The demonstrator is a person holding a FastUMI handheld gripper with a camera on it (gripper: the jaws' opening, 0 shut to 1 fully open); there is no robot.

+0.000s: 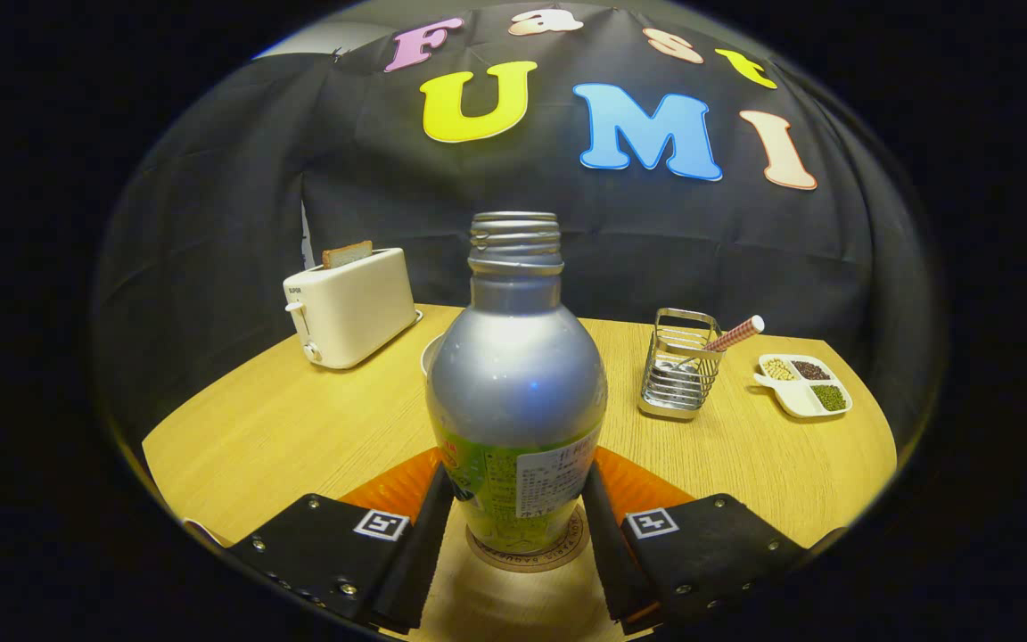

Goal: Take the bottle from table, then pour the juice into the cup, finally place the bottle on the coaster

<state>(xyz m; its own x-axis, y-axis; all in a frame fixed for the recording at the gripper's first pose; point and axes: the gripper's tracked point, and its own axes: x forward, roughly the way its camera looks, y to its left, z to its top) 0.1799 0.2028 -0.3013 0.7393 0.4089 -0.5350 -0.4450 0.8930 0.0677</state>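
Here fingers [518, 522] clasp uncapped bottle [516, 392].

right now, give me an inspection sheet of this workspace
surface: round wooden table, with an orange mat near the claw.
job's things: capless silver bottle standing upright on a round coaster; the rim of a cup peeks out behind the bottle.
clutter: white toaster with a slice of toast in it; wire holder with a striped straw; divided dish of beans or grains.
grippers: claw fingers sit at either side of the bottle's base; whether they press on it is unclear.
cables: nothing seen.
surroundings: black cloth booth wall behind the table.
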